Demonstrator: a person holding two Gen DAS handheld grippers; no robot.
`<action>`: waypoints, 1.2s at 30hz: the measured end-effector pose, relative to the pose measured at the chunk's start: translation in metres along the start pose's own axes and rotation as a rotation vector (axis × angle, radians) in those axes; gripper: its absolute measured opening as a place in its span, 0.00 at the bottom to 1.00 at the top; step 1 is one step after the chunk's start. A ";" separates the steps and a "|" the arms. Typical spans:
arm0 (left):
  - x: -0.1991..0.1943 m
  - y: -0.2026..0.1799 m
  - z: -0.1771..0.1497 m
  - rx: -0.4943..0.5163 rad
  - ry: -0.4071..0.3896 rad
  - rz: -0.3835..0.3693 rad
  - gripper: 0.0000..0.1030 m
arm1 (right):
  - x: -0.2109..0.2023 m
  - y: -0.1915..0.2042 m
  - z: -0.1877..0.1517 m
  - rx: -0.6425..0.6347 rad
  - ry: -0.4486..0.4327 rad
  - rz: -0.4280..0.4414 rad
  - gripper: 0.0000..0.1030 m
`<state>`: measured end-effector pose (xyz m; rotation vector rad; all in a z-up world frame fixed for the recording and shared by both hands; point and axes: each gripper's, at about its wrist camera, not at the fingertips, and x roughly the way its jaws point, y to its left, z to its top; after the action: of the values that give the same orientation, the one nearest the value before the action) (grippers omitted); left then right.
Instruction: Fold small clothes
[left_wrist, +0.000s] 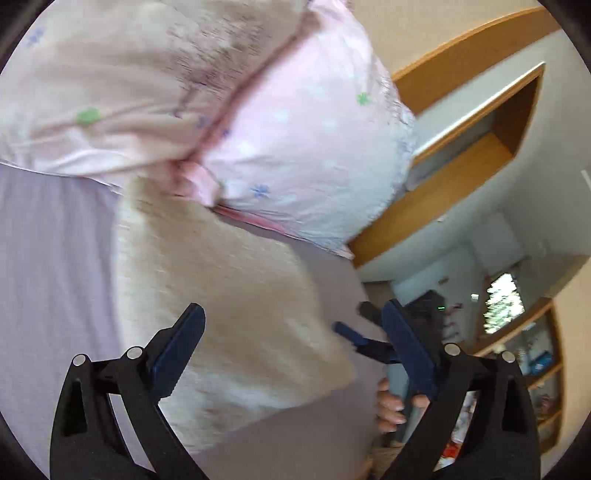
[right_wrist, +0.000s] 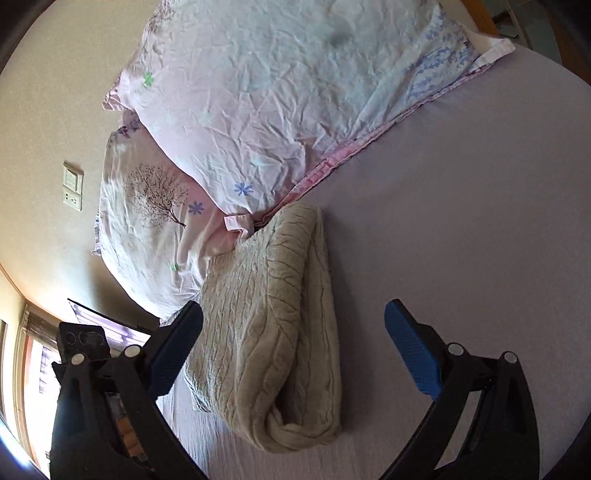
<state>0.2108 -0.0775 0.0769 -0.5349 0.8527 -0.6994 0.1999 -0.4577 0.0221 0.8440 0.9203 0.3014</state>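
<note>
A folded beige cable-knit sweater (right_wrist: 271, 325) lies on the lilac bed sheet (right_wrist: 461, 221), its far end touching two floral pink pillows (right_wrist: 266, 107) stacked against a cream wall with a switch plate (right_wrist: 72, 185). The left gripper (left_wrist: 291, 350) hangs spread wide over the sweater, grasping nothing; the right gripper (right_wrist: 293, 350) is likewise released, jaws either side of it. Wooden shelving (left_wrist: 480, 173) shows blurred beyond the bed.

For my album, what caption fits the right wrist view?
Folded sweater beside pillows, open hand-held gripper above.
</note>
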 end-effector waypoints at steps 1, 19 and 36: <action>-0.008 0.015 -0.002 -0.015 -0.006 0.067 0.95 | 0.010 0.000 0.002 0.013 0.024 0.008 0.96; 0.026 0.073 -0.019 -0.172 0.136 -0.050 0.43 | 0.061 0.028 -0.033 -0.035 0.157 0.200 0.27; -0.078 0.018 -0.061 0.301 -0.104 0.249 0.74 | 0.105 0.108 -0.069 -0.315 0.129 -0.115 0.13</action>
<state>0.1303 -0.0172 0.0696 -0.1885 0.6862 -0.5532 0.2198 -0.2934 0.0200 0.4845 1.0057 0.3920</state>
